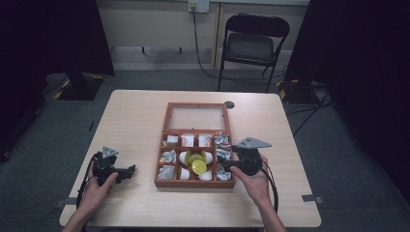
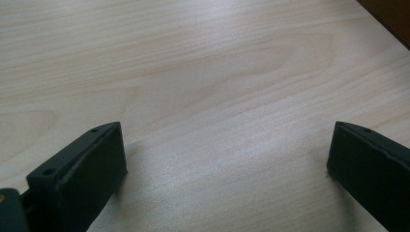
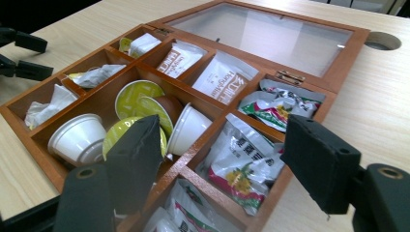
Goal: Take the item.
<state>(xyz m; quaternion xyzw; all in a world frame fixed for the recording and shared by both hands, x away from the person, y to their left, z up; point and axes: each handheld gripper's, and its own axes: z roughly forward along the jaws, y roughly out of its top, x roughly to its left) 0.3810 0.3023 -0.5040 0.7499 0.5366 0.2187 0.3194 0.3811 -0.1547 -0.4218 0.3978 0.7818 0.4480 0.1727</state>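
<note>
The right gripper (image 3: 222,164) hangs over the near right corner of the wooden compartment box (image 1: 194,183), its jaws partly apart with nothing pinched between them; in the right gripper view they straddle the divider between the middle cell and the right-hand column, where a white sachet with a green and red print (image 3: 244,157) lies directly ahead of the jaws. To my reading, the step in hand is a reach for that sachet or for one of the coffee capsules (image 3: 80,137) just left of it. To do it well, the jaws should be centred over one item before descending, since one jaw now sits over the yellow-lidded capsules (image 1: 198,166) and would push them aside. The sachets are limp and crinkled, so a pinch on a raised fold near the middle should hold better than one at a flat edge. The left gripper (image 1: 115,170) rests low over bare tabletop (image 2: 203,72), well left of the box, jaws wide apart and empty. Room is tight inside the box: the cell walls stand close on each side of the sachet, so a straight drop and straight lift look safest. Farther off, more packets (image 3: 220,82) fill the back row, and the glass-paned lid (image 1: 196,117) lies open flat beyond the hinges, leaving clear height above the cells. Open table lies right of the box toward the edge.
</note>
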